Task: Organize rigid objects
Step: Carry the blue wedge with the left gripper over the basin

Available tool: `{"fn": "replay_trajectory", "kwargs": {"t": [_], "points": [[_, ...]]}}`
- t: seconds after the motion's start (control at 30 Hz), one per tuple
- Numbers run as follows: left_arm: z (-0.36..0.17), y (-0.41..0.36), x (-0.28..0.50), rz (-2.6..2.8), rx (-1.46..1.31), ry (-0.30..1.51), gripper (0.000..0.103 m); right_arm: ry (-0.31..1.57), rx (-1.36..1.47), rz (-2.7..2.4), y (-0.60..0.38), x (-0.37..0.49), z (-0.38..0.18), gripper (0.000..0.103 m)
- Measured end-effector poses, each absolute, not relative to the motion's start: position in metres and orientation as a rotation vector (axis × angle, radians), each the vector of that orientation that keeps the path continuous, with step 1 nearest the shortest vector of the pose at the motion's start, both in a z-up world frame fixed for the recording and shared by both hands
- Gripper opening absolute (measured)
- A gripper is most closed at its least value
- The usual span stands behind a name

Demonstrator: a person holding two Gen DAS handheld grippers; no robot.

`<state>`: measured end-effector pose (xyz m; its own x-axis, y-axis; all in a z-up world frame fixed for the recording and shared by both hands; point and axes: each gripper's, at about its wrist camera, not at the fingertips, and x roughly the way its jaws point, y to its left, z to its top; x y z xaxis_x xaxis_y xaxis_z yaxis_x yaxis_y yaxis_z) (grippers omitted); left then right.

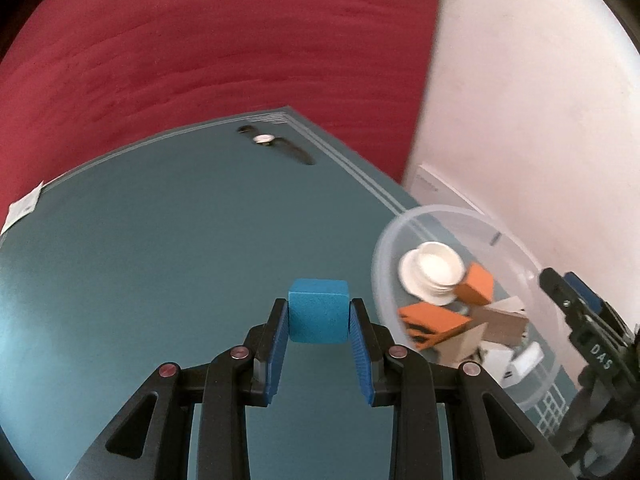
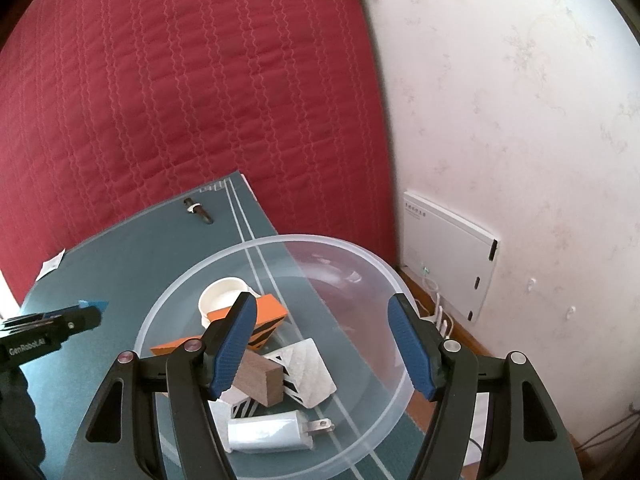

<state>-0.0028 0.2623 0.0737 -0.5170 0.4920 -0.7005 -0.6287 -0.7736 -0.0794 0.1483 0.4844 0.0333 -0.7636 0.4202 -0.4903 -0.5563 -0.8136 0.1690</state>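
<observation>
- A paper slip [image 1: 22, 206] lies at the far left edge of the teal bench [image 1: 140, 260], with a red bedspread [image 1: 200, 40] behind.
- My left gripper [image 1: 319, 316] is clamped on a blue cube [image 1: 318, 310], its blue pads pressed against both sides, held over the bench just left of the bowl.
- A wristwatch [image 1: 272, 142] lies flat near the bench's far corner, well apart from everything else.
- The clear plastic bowl [image 2: 360, 264] sits at the bench's right edge, holding small white dishes [image 2: 222, 298], orange blocks [image 2: 270, 314], a wooden block [image 2: 260, 382], a white patterned block [image 2: 306, 368] and a white plug [image 2: 276, 432].
- My right gripper [image 2: 324, 348] hangs over the bowl, spread wide and holding nothing.
- A white panel [image 2: 448, 258] is on the wall at far right.
</observation>
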Motion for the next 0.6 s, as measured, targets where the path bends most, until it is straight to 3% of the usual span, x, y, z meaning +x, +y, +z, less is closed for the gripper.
{"fn": "replay_trajectory", "kwargs": {"t": [0.5,0.6], "points": [[0.068,0.310,0.008,2.160,-0.966,0.284,0.032,0.443,-0.588,2.512,0.483,0.148,0.033,0.069],[0.065,0.314,0.010,2.168,-0.940,0.298,0.036,0.445,-0.589,2.515,0.481,0.148,0.032,0.069]]}}
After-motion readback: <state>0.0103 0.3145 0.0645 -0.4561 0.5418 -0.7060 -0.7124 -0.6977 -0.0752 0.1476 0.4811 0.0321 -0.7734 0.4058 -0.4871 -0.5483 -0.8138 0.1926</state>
